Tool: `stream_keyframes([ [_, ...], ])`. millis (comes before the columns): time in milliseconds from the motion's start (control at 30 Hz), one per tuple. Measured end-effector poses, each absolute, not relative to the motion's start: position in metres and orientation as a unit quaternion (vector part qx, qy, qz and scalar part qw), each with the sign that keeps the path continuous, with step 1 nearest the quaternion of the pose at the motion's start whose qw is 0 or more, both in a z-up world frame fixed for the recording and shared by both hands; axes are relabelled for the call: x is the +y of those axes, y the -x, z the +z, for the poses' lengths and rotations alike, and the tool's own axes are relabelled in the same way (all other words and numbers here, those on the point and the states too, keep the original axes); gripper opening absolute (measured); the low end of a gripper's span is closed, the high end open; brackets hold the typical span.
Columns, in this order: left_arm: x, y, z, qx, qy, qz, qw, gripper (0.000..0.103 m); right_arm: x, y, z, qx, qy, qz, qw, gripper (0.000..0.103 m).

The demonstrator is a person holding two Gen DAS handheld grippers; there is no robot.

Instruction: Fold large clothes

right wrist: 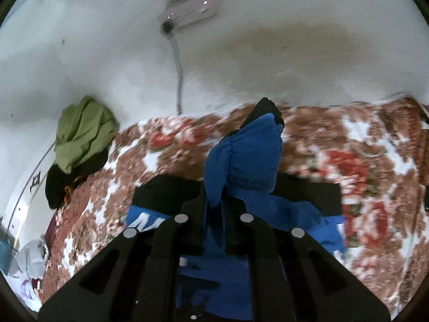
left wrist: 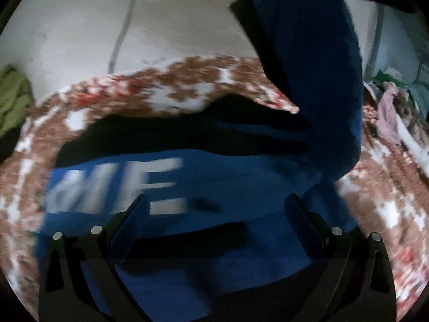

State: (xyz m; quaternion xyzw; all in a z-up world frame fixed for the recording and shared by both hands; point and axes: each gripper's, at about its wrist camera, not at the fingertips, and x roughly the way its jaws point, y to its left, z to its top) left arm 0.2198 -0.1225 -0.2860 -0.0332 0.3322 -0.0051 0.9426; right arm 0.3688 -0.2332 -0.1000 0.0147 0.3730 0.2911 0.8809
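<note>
A blue and black fabric sweatshirt with white lettering (left wrist: 187,187) lies spread on the floral brown, red and white bedspread (left wrist: 166,91), which serves as landmark here. The left gripper (left wrist: 217,209) hovers just above the sweatshirt's blue front, its black fingers (left wrist: 134,214) spread wide with nothing between them. The right gripper (right wrist: 214,209) is closed narrowly on a bunched blue sleeve (right wrist: 241,158) of the sweatshirt, lifting it above the bedspread; the sleeve's black cuff (right wrist: 265,110) points up. At the bedspread's far left edge rests a crumpled olive-green cloth (right wrist: 80,134) on top of a black garment (right wrist: 61,182). A white wall (right wrist: 268,53) rises behind the bedspread.
</note>
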Motion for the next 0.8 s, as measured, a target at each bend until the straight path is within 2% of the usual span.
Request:
stream_keyframes([
  [100,-0.081,-0.210,-0.290,0.335,0.010,0.024,0.942,0.098,-0.181,-0.355,-0.127,0.390,-0.004,0.311,0.867,0.008],
  [267,-0.003,-0.184,-0.310,0.367,0.033,0.047,0.928,0.098,-0.105,-0.333,-0.171,0.405,0.026,0.324,0.855,0.008],
  [667,0.082,-0.133,-0.338,0.382,0.036,0.047,0.922,0.098,0.015,-0.305,-0.287,0.426,0.164,0.311,0.834,0.008],
  [733,0.090,-0.128,-0.341,0.384,0.040,0.046,0.921,0.098,0.026,-0.298,-0.308,0.425,0.203,0.303,0.829,0.010],
  [800,0.095,-0.124,-0.344,0.386,0.037,0.045,0.921,0.098,0.036,-0.290,-0.322,0.409,0.255,0.298,0.824,0.020],
])
